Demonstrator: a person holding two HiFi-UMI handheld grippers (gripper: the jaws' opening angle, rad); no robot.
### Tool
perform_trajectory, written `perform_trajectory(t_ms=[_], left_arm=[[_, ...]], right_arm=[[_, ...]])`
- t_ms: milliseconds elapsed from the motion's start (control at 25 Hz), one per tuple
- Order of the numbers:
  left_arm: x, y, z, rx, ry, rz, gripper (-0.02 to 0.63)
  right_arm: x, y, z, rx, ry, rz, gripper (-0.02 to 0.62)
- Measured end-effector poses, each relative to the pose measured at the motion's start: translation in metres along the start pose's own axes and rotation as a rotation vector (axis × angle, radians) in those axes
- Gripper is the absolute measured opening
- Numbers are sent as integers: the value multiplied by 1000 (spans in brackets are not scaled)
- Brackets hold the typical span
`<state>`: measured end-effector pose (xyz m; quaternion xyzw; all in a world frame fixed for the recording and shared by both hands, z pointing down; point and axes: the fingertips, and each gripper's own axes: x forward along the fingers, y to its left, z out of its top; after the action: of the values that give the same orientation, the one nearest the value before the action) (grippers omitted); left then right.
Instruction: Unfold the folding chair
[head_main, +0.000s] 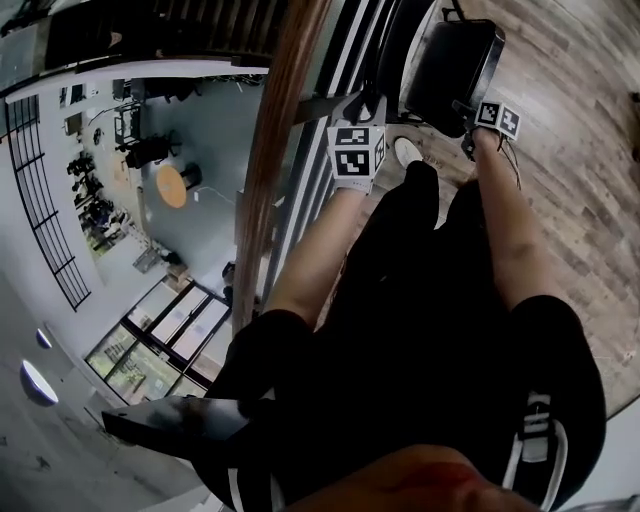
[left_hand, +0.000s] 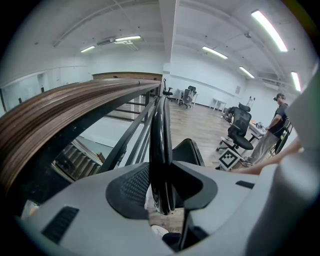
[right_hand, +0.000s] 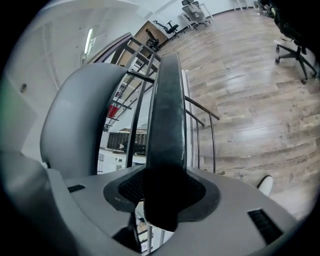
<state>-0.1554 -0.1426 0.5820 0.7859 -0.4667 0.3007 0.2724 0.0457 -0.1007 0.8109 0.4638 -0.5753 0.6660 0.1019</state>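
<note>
Head view: my left gripper (head_main: 367, 102) and right gripper (head_main: 470, 135) pinch separate side-by-side leaves of the black padded folding chair (head_main: 450, 60).

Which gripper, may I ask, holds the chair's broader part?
The right gripper: it clamps a broad matte edge of the chair; the left gripper clamps a thin glossy one.

Left of left gripper (left_hand: 161, 189): wooden handrail (left_hand: 60, 117) and black railing bars (left_hand: 131, 135), close by, barring passage.
Between the grippers: folding chair (head_main: 452, 65), clamped in both.
Right of right gripper (right_hand: 161, 192): open wood floor (right_hand: 250, 100).
Far ahead: office chairs (left_hand: 241, 131), a bystander (left_hand: 276, 127).
</note>
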Motion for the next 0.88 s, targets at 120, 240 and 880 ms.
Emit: perform_trajectory(t_ms=[120, 240, 880], left_arm=[[2, -6, -6, -14, 3, 15, 132], [6, -15, -11, -17, -4, 11, 132], [25, -13, -29, -30, 24, 14, 140]], right_arm=[[-12, -25, -4, 13, 23, 84, 173], [-23, -52, -5, 24, 35, 148, 173], [-46, -156, -10, 9, 45, 371, 173]])
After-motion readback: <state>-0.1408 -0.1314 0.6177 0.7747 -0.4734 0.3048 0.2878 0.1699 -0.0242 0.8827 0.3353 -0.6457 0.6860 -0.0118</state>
